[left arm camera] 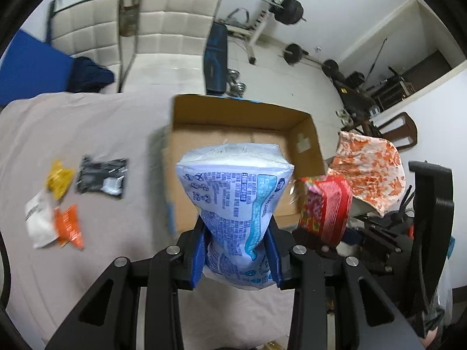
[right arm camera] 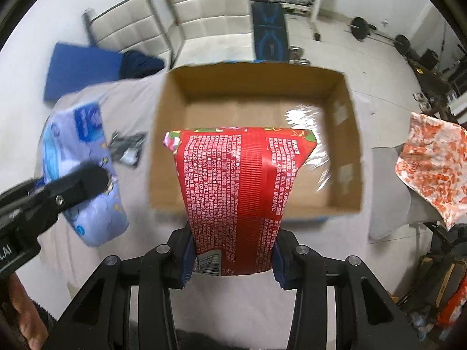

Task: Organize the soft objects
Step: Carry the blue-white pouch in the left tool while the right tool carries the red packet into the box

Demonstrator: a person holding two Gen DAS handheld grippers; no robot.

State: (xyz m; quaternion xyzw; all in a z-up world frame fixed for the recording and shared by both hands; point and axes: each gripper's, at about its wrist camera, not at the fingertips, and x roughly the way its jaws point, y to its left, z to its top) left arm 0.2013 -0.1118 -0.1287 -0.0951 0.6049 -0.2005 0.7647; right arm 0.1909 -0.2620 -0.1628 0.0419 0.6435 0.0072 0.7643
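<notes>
My left gripper is shut on a light blue tissue pack and holds it up in front of an open cardboard box. My right gripper is shut on a red tissue pack and holds it over the near edge of the same box. In the left wrist view the red pack hangs just right of the blue one. In the right wrist view the blue pack and left gripper are at the left. The box looks empty inside.
Small packets lie on the grey cloth-covered table at the left: yellow, black, white and orange. An orange-patterned cloth hangs at the right. White chairs and gym equipment stand behind.
</notes>
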